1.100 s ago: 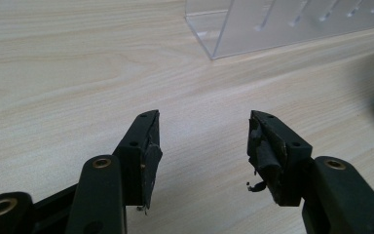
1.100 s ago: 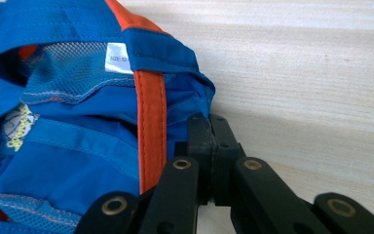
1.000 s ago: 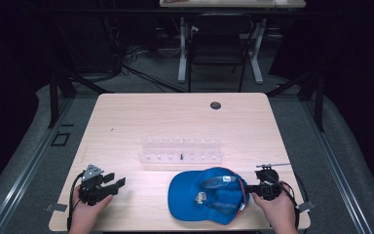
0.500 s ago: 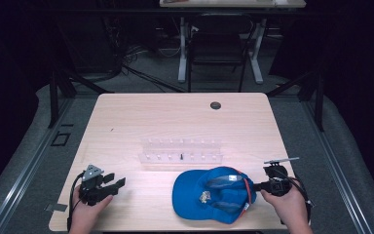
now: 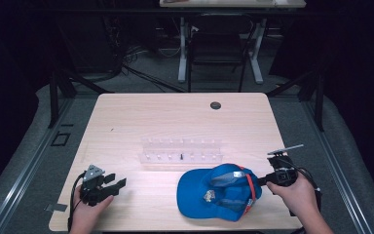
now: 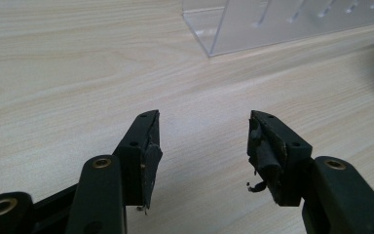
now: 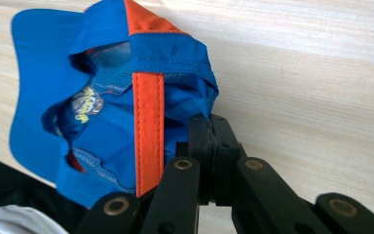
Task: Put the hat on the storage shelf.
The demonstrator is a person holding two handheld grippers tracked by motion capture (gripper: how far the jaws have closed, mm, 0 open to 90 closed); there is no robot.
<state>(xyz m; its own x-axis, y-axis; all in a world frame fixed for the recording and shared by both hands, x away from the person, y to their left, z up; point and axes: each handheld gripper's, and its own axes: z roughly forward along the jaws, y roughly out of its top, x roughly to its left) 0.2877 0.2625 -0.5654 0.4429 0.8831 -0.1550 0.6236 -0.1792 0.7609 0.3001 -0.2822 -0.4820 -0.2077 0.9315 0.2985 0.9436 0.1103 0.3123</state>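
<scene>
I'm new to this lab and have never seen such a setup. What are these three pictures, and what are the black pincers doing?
A person sits at a wooden table holding a two-jaw tool in each hand. The high view looks down from above. The other two pictures come from small cameras riding on each tool, looking along its jaws. The left tool rests open over bare wood, holding nothing. The right tool is shut at the back edge of an upside-down blue cap with an orange strap; it seems to pinch the fabric. A clear plastic rack lies mid-table.
</scene>
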